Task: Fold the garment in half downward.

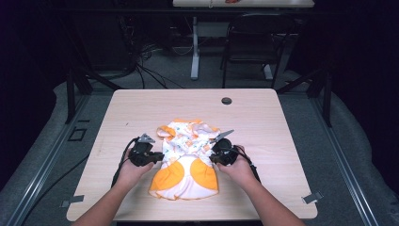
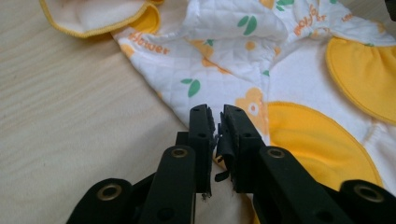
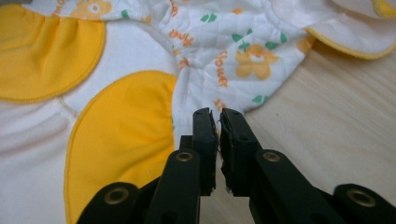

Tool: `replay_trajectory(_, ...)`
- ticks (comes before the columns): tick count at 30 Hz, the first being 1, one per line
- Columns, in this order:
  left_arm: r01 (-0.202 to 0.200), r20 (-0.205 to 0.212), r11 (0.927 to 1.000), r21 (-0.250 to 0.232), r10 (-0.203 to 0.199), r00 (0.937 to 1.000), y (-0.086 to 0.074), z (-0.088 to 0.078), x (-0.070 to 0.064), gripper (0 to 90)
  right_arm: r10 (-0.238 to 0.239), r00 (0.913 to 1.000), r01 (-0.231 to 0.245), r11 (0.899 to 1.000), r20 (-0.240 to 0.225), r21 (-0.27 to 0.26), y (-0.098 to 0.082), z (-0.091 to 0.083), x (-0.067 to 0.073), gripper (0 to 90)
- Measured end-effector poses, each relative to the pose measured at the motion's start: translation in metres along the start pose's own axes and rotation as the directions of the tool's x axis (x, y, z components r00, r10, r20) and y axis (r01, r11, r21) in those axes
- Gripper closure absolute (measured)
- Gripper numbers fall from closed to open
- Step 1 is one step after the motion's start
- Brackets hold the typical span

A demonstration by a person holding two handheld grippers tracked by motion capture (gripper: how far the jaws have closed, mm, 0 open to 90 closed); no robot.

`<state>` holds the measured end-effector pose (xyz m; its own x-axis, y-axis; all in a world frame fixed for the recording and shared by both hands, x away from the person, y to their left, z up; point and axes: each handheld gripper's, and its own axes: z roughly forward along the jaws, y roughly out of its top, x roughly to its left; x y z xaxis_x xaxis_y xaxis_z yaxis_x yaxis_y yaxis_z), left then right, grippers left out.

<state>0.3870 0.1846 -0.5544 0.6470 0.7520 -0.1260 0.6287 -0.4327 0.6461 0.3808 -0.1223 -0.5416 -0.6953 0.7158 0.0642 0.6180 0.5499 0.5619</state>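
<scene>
A small quilted baby garment (image 1: 188, 160) lies crumpled on the wooden table (image 1: 141, 108), white with orange flowers, green leaves and large yellow patches. My left gripper (image 1: 157, 157) sits at its left edge and my right gripper (image 1: 214, 155) at its right edge, each held in a hand. In the left gripper view the jaws (image 2: 216, 114) stand almost together over the garment's (image 2: 233, 60) side hem, shut on the cloth. In the right gripper view the jaws (image 3: 218, 116) are likewise shut on the garment's (image 3: 224, 51) edge beside a yellow patch.
A round cable hole (image 1: 227, 100) is set in the table near its far edge. Beyond the table stand a dark chair (image 1: 254, 42) and a white table leg (image 1: 195, 52), with cables on the floor. Bare wood surrounds the garment on all sides.
</scene>
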Motion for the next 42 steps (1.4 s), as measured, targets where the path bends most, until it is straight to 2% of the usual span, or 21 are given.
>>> replay_trajectory(2, -0.011, 0.001, 0.9999, 0.01, 0.011, 0.9999, 0.005, 0.004, 0.0, 85.7, 0.01, 0.9999, -0.01, 1.0, -0.003, -0.001, 0.006, 0.005, 0.0, 86.4)
replay_trajectory(7, -0.045, 0.013, 0.9976, 0.052, 0.044, 0.9989, 0.013, 0.015, -0.001, 89.5, -0.007, 0.9999, 0.007, 0.999, 0.008, 0.033, 0.018, 0.016, 0.0, 89.6)
replay_trajectory(11, -0.036, 0.014, 0.9976, 0.06, 0.035, 0.9993, 0.014, 0.021, -0.001, 89.7, -0.013, 0.9999, 0.013, 0.998, 0.008, 0.056, 0.021, 0.023, -0.001, 89.7)
replay_trajectory(14, -0.052, 0.02, 0.995, 0.085, 0.05, 0.9985, 0.012, 0.024, -0.002, 89.7, -0.022, 0.9998, 0.021, 0.997, 0.001, 0.073, 0.021, 0.03, 0.0, 89.7)
replay_trajectory(17, -0.052, 0.023, 0.9958, 0.076, 0.05, 0.9985, 0.01, 0.024, -0.002, 89.8, -0.02, 0.9998, 0.02, 0.997, 0.0, 0.075, 0.018, 0.032, 0.0, 89.8)
replay_trajectory(18, -0.052, 0.021, 0.9958, 0.075, 0.051, 0.9985, 0.009, 0.024, -0.002, 89.7, -0.003, 1.0, 0.003, 0.998, -0.004, 0.065, 0.018, 0.033, 0.0, 89.8)
replay_trajectory(24, -0.044, -0.025, 0.9977, 0.051, 0.046, 0.9986, 0.003, 0.022, -0.008, 89.9, -0.031, 0.9995, 0.03, 0.997, 0.006, 0.071, 0.014, 0.03, 0.002, 89.7)
replay_trajectory(26, -0.036, -0.034, 0.9984, 0.043, 0.038, 0.9987, 0.001, 0.021, -0.01, 89.9, -0.032, 0.9995, 0.032, 0.998, 0.003, 0.058, 0.011, 0.029, 0.002, 89.7)
replay_trajectory(30, -0.013, -0.049, 0.9996, 0.026, 0.014, 0.9987, -0.004, 0.019, -0.013, 89.9, -0.005, 1.0, 0.005, 1.0, 0.004, 0.026, 0.005, 0.028, 0.006, 89.8)
replay_trajectory(39, 0.004, -0.01, 0.9998, 0.018, -0.004, 0.9999, -0.018, 0.01, -0.02, 89.9, -0.024, 0.9997, 0.024, 1.0, -0.01, 0.004, -0.007, 0.022, 0.014, 89.9)
replay_trajectory(42, 0.015, -0.009, 0.9999, 0.008, -0.015, 0.9998, -0.023, 0.008, -0.024, 89.9, -0.024, 0.9995, 0.024, 1.0, -0.021, -0.005, -0.012, 0.02, 0.016, 89.9)
